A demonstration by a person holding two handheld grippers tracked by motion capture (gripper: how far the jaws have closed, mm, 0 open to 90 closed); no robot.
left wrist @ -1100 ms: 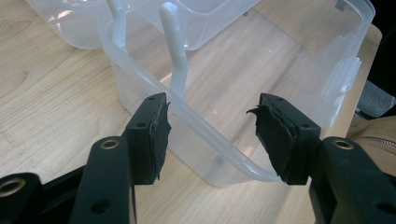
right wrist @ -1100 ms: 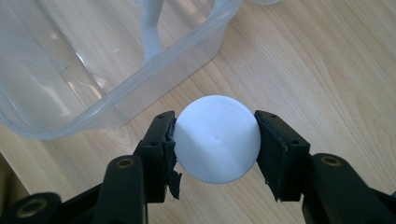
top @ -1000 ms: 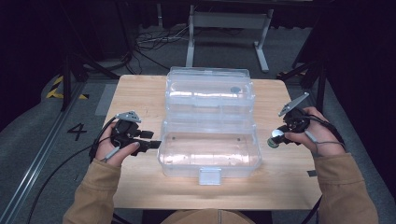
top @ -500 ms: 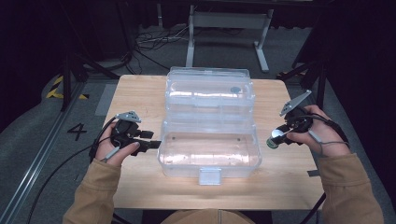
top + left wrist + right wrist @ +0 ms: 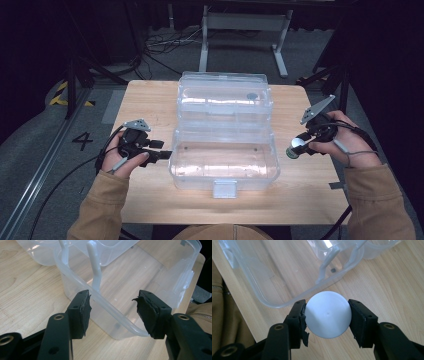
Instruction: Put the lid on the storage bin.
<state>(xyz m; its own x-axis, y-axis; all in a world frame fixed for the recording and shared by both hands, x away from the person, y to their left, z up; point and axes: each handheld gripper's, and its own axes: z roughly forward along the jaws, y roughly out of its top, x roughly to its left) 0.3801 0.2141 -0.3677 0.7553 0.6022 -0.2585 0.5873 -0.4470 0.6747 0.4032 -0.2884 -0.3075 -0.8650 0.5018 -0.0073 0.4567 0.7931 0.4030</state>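
A clear plastic box lies open on the wooden table, its lid folded back away from me. My left gripper is at the box's left end. In the left gripper view its jaws are open around a corner of the box rim, and I see no clear pressing. My right gripper hovers to the right of the box, shut on a white round piece that fills the gap between the pads. The box wall lies just beyond it.
A small dark round thing sits in the folded-back lid. The white latch hangs at the box's near side. Bare wood flanks the box left and right. Cables and metal stand legs lie on the floor beyond the table.
My right gripper has lifted slightly with the white round piece in it. The left gripper and the box have stayed put.
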